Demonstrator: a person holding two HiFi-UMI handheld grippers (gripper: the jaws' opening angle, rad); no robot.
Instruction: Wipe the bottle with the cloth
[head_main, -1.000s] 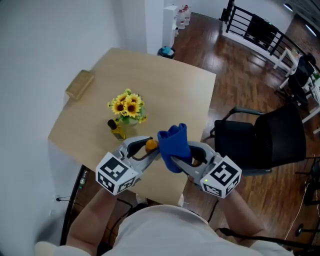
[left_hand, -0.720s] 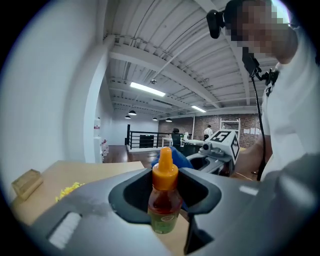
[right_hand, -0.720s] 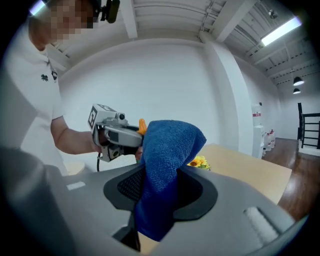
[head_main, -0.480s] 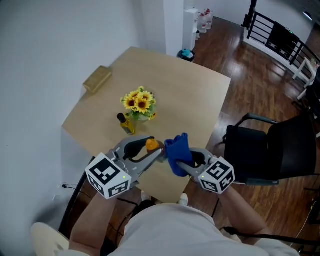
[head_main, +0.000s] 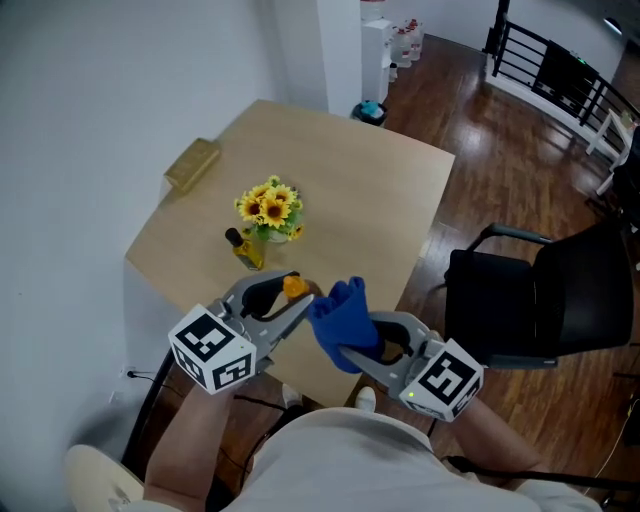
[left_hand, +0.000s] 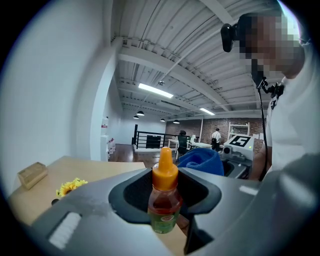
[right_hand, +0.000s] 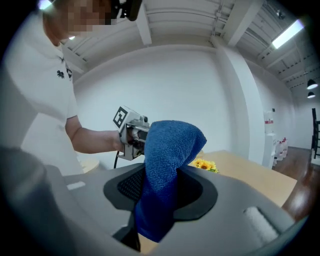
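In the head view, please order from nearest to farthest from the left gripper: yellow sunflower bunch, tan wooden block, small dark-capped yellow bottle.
1. Small dark-capped yellow bottle, just beyond the left gripper.
2. Yellow sunflower bunch, behind that bottle.
3. Tan wooden block, far left edge.

No legible text; bottle (left_hand: 163, 200) label seems blurred.

My right hand-held gripper (head_main: 346, 347) drops lower, bringing the cloth (head_main: 335, 312) closer beside the bottle (head_main: 293, 287).
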